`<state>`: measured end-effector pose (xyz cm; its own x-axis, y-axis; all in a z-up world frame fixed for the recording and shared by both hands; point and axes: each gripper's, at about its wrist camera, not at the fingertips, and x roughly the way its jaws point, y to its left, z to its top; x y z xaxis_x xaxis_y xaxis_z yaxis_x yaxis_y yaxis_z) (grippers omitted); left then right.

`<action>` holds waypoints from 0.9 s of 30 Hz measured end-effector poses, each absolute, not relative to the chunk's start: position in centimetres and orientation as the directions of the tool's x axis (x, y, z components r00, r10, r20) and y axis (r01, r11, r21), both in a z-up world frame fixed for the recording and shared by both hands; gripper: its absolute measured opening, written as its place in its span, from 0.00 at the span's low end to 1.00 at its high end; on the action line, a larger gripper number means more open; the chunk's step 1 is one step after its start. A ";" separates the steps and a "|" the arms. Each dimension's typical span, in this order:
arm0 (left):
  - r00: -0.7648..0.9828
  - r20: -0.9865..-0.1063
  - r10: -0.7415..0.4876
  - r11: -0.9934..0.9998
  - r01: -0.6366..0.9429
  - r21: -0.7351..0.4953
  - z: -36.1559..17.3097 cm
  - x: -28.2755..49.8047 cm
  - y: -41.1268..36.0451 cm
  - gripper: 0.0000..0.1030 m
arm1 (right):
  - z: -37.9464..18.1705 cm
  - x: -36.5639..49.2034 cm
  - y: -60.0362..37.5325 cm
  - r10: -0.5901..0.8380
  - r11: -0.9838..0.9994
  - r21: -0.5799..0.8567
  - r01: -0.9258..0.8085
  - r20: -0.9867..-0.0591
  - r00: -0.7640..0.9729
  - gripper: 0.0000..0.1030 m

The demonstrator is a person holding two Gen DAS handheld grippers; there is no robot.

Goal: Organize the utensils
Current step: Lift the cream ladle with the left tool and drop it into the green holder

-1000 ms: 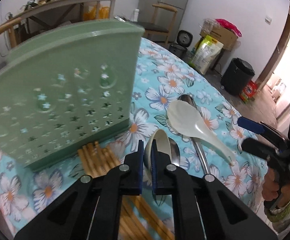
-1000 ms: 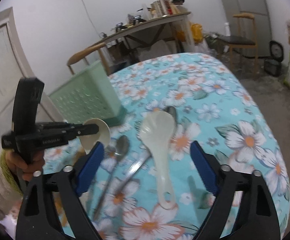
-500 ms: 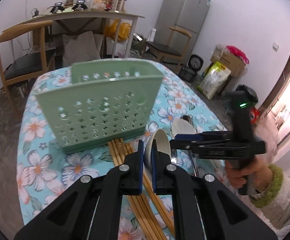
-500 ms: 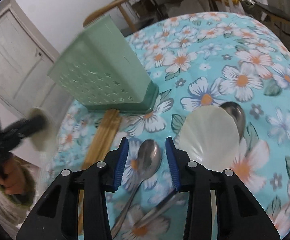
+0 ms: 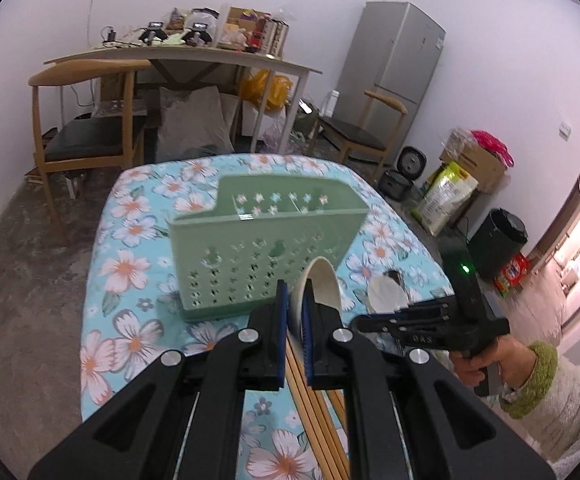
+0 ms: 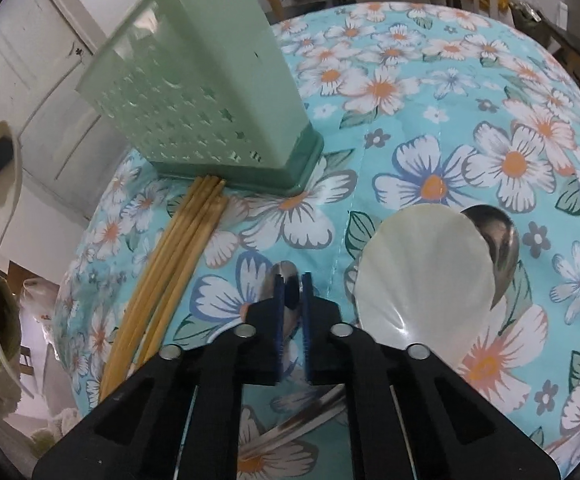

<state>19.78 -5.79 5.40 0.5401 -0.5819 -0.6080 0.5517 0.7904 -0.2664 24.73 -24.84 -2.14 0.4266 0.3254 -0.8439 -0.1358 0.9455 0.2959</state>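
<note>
Since a second ago my right claw (image 6: 293,296) has been closing onto the small metal spoon (image 6: 285,276) on the worktop (image 6: 430,128). Left claw (image 5: 294,320) grips a white spoon (image 5: 317,288), lifted at five o'clock of the green caddy (image 5: 265,256), which looks empty; chopsticks (image 6: 177,252), ladle (image 6: 422,276) and large spoon (image 6: 494,240) wait.

This is a room in a home, used for eating and for storage. A grey refrigerator (image 5: 390,52) stands at the upper right of the left wrist view, with wooden chairs (image 5: 85,120) before a long side table (image 5: 177,56) full of small things. On the floor at the right are a rice cooker (image 5: 410,162), a sack (image 5: 446,200) and a cardboard box (image 5: 478,164). The desk (image 5: 129,240) in the middle has a flowered cloth. A white panelled door (image 6: 29,64) shows at the upper left of the right wrist view.
</note>
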 end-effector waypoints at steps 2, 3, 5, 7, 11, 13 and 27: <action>0.562 -0.590 -0.580 0.798 0.539 -0.270 6.2 20.2 -5.3 0.06 | -1.1 24.5 -24.7 0.325 0.946 0.291 -0.146 -0.835 0.443 0.01; 0.577 -0.577 -0.577 0.802 0.533 -0.269 6.8 20.3 -4.9 0.06 | -0.1 24.2 -24.6 0.320 0.947 0.282 -0.152 -0.827 0.461 0.01; 0.623 -0.542 -0.564 0.818 0.512 -0.263 8.6 20.6 -4.1 0.06 | 1.7 23.8 -24.8 0.301 0.954 0.261 -0.150 -0.816 0.493 0.00; 0.675 -0.496 -0.546 0.835 0.486 -0.258 10.6 21.0 -3.1 0.06 | 3.7 23.5 -25.3 0.278 0.960 0.242 -0.139 -0.796 0.537 0.00; 0.788 -0.389 -0.477 0.879 0.423 -0.222 14.2 21.5 -1.5 0.05 | 9.4 22.6 -26.7 0.226 0.973 0.196 -0.123 -0.702 0.676 0.00; 0.835 -0.343 -0.430 0.902 0.384 -0.198 15.4 21.8 -1.1 0.05 | 12.7 22.2 -27.5 0.186 0.981 0.167 -0.102 -0.629 0.755 0.00; 0.991 -0.072 -0.110 0.991 0.115 0.067 13.3 24.6 -4.3 0.06 | 21.0 27.0 -26.2 0.062 0.997 0.059 -0.047 -0.300 0.952 0.00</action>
